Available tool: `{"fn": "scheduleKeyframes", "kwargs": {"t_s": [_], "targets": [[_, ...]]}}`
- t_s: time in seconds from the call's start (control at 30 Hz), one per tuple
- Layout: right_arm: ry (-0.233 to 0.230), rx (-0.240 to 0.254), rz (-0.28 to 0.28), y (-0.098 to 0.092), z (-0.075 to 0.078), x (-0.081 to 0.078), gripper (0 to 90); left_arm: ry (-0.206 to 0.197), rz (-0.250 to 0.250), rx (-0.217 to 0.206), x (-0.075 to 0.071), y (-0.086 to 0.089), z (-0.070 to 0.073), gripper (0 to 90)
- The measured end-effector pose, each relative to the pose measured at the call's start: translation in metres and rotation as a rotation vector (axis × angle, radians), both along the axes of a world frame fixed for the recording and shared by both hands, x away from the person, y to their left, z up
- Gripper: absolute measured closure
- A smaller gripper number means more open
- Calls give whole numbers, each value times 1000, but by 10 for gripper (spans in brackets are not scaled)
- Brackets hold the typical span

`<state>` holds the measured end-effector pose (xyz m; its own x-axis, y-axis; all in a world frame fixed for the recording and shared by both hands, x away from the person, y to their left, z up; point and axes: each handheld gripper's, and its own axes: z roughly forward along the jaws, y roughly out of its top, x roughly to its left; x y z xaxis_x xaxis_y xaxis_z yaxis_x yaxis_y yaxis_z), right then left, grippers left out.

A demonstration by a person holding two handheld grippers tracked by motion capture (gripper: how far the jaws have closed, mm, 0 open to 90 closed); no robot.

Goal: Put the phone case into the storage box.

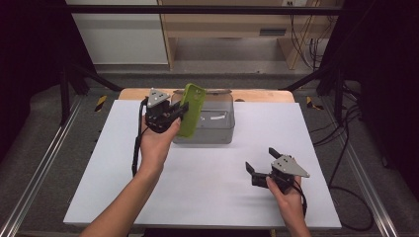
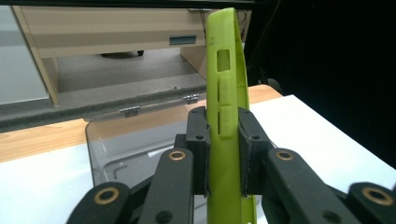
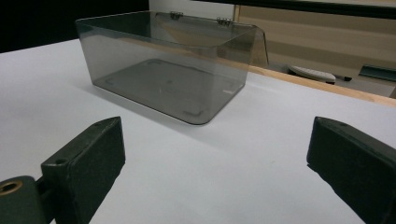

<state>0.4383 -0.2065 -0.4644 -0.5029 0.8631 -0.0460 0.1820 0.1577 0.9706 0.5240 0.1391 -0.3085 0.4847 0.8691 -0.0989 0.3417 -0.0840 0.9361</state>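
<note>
The left gripper (image 1: 179, 114), near the upper middle of the frame, is clamped on the green phone case (image 1: 191, 108) above the clear box (image 1: 217, 129), probably to drop it inside, while the right gripper (image 1: 261, 165) waits with jaws apart, lower right.

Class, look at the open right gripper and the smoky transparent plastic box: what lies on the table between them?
Nothing: in the right gripper view, bare white tabletop runs from the right gripper to the smoky transparent plastic box.

Lime-green phone case (image 1: 191, 109), upright, above clear box (image 1: 217, 129)
</note>
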Motion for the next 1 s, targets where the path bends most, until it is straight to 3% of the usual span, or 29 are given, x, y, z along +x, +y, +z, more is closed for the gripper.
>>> {"fn": "scheduleKeyframes", "kwargs": {"t_s": [0.6, 0.73, 0.9, 1.0], "targets": [[9, 7, -3, -1, 0, 0, 47, -20, 73, -7, 20, 1, 1, 777], [9, 12, -4, -1, 0, 0, 46, -37, 102, -9, 27, 3, -3, 777], [6, 15, 1, -2, 0, 0, 47, -91, 127, 12, 33, 4, -7, 777], [8, 15, 1, -2, 0, 0, 47, -96, 139, 9, 38, 5, -10, 777]]}}
